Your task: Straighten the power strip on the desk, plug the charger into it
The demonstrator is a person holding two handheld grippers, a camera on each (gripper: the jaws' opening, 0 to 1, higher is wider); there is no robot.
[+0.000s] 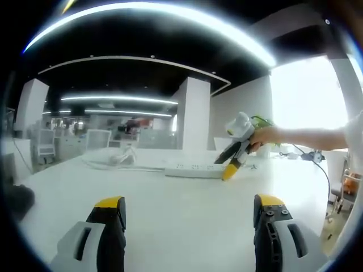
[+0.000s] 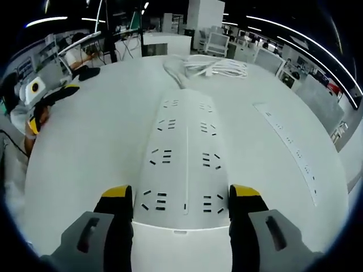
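The right gripper (image 2: 180, 195) has its fingers spread around the end of the power strip (image 2: 184, 147) on the desk (image 2: 91, 141); the left gripper (image 1: 190, 207) hovers open. The rigid, light strip looks best gripped across its end.

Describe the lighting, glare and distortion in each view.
Left gripper view: window blown out white, ceiling dark, bright light strips bent by the fisheye. Right gripper view: even light, power strip sharp between the right tongs, its sides bowed outward, desk edges curved.

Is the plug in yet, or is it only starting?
Only starting. Nothing looks plugged in: the power strip shows bare sockets. The right tongs straddle its near end, open, ready to straighten it. The left tongs are open above the desk. I can't pick out the charger.
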